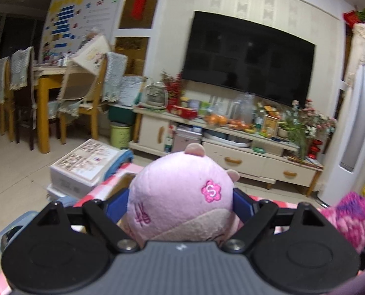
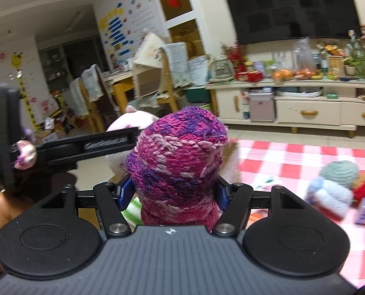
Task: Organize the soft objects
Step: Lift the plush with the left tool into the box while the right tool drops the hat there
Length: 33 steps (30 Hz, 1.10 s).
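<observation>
In the left wrist view, the left gripper fills the bottom of the frame, its blue pads set wide and pressed against the flanks of a round pink plush toy. The toy sits at lower centre, bulging up past the pads, its small ear nubs toward the top of the frame and a flower patch facing the camera. It looks light and squashy; a hold across its widest middle, as here, seems safest, since a pinch near the top would likely slip off. Being almost a ball, it has no clear long axis.

In the right wrist view, the right gripper clamps a magenta-and-purple yarn skein at lower centre, pads on its lower sides. The skein stands tall, long axis running up the frame, leaning slightly right. It should compress easily, and loose strands could snag.

Farther right lie more soft things on a red checked cloth: a pale blue yarn ball among them.
</observation>
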Available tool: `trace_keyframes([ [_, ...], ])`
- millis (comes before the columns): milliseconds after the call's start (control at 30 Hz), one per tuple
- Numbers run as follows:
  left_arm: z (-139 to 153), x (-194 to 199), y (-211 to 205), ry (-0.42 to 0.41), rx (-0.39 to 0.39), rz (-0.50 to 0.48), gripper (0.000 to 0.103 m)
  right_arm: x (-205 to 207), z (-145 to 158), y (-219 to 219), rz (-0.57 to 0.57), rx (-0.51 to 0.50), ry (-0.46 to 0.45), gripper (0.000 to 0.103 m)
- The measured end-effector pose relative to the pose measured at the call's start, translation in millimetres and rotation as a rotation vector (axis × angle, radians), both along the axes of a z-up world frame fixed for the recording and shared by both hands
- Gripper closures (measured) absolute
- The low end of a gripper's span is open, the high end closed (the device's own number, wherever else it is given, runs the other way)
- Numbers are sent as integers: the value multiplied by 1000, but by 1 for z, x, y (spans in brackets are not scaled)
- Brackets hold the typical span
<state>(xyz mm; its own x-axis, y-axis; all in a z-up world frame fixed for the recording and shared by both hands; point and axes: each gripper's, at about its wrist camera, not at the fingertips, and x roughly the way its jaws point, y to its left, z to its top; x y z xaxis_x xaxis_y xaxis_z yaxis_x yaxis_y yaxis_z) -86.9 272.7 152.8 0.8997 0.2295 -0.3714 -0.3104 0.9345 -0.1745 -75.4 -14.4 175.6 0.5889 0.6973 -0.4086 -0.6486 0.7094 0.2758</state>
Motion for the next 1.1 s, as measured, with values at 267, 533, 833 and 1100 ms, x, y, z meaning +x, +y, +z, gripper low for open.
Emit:
trace_keyframes([
  [267,-11,4,19,59,0,40,15,4,-17,18,93,-25,60,23],
  [533,-14,6,15,89,38,55,8,-5,-31,16,121,-54,88,3],
  [833,-12,8,-1,70,81,21,4,-20,-16,-18,39,-4,42,3],
  [1100,-14,11,-25,51,95,-47,1,-20,-19,-50,-107,-64,21,2],
])
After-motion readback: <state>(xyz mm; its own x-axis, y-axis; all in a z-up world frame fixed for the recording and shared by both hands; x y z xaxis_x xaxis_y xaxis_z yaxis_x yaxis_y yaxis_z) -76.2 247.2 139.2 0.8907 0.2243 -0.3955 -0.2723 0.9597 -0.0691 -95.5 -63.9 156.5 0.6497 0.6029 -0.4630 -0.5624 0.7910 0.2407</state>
